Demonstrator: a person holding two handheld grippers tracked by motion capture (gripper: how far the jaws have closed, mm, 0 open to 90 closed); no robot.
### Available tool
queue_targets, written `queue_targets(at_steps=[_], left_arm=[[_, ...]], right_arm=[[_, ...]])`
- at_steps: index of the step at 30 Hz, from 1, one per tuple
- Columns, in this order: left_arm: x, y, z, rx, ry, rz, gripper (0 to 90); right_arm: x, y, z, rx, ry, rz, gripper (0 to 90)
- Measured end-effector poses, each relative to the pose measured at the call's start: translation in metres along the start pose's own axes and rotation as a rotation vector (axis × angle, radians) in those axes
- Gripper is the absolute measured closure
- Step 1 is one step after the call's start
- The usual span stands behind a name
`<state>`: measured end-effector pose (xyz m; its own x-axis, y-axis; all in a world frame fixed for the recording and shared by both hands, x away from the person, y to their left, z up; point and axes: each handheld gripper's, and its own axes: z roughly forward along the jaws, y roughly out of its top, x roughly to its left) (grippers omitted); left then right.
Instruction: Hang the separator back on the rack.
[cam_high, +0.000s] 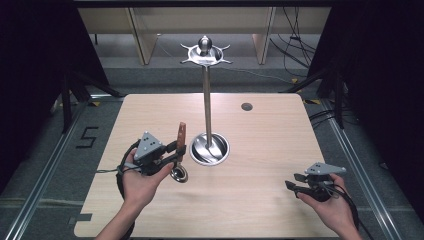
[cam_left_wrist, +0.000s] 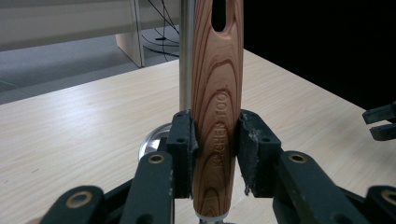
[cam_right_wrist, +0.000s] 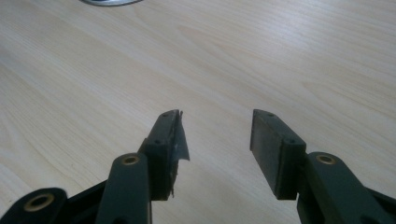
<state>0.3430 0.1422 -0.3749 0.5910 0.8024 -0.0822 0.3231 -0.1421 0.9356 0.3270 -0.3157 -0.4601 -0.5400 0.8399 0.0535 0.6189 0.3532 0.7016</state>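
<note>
Left hand-held gripper (cam_left_wrist: 215, 140) clamps the wooden handle (cam_left_wrist: 217, 93) of a ladle upright beside the steel stand (cam_high: 207, 107); right hand-held gripper (cam_right_wrist: 215, 135) hovers empty, jaws apart, above the desk (cam_right_wrist: 289, 56)

In the left gripper view the wooden handle (cam_left_wrist: 217, 107) runs off the top edge, its slot cut short; its lower end hides behind the pads; the steel pole (cam_left_wrist: 187, 56) passes behind it; in the right gripper view, the stand's base (cam_right_wrist: 109, 2) is clipped to 1 sliver.
</note>
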Motion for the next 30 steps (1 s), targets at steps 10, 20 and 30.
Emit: queue_targets(at_steps=[10,20,30], left_arm=[[-0.002,0.009,0.000,-0.011,-0.003,0.006,67.3],[-0.002,0.019,-0.001,-0.033,0.000,0.017,67.3],[-0.001,0.029,-0.003,-0.071,0.002,0.020,67.3]], right_arm=[[0.000,0.000,0.000,0.004,0.000,0.007,53.3],[0.001,-0.001,0.000,0.006,0.005,0.017,53.0],[0.000,0.000,0.000,-0.002,0.000,0.006,52.8]])
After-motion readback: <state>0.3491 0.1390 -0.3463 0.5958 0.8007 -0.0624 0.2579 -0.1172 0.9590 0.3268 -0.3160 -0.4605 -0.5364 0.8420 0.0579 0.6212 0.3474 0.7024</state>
